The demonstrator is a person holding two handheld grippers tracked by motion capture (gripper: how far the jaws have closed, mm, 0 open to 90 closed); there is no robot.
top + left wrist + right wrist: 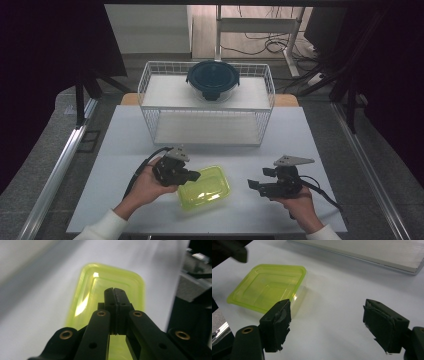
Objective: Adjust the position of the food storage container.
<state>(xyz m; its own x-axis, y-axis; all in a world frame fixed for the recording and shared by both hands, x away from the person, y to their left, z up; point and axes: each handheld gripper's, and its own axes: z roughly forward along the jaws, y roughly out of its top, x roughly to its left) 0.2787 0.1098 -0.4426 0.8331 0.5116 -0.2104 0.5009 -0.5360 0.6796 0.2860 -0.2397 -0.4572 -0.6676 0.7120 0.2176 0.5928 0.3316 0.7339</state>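
A yellow-green tub (204, 187) is seen lying open on the white table (125, 135), near the front edge, between two hand-held grippers. From above, the left gripper (196, 176) is held at the tub's left rim; its own view shows the jaws pressed together over the tub's hollow, nothing pinched. The right gripper (251, 184) is kept apart to the right, its jaws spread wide and empty. Behind, a lidded bowl (213, 80) is shown on a wire rack (150, 95).
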